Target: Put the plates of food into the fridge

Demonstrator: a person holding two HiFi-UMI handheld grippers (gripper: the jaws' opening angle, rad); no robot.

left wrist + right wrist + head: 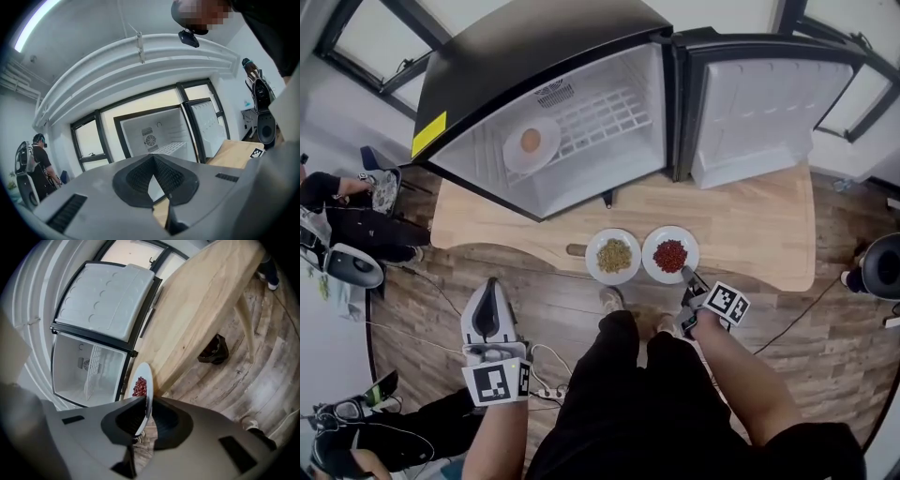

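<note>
My right claw [146,400] is clamped on the rim of the red-food plate [648,253], which sits on the worktop [750,234] at 1 o'clock. My left claw [153,160] is clenched empty. Next I need a level lift toward the fridge [605,178] at 11 o'clock.

The fridge [544,56] stands on the table [750,234] in the upper middle of the head view. Its door [769,112] is swung out to the upper right. Inside the fridge, toward the left, sits a plate [514,155], with the wire shelf [605,117] to its right. Below the fridge, at frame centre, two plates lie side by side near the table's edge: the left-hand plate [613,234] and the right-hand plate [670,232]. The right gripper [686,274] is just below the right-hand plate, whose rim is between its jaws. The left gripper [492,281] is at lower left, off the table and well apart from the plates. A seated person [347,202] is at the left edge.
</note>
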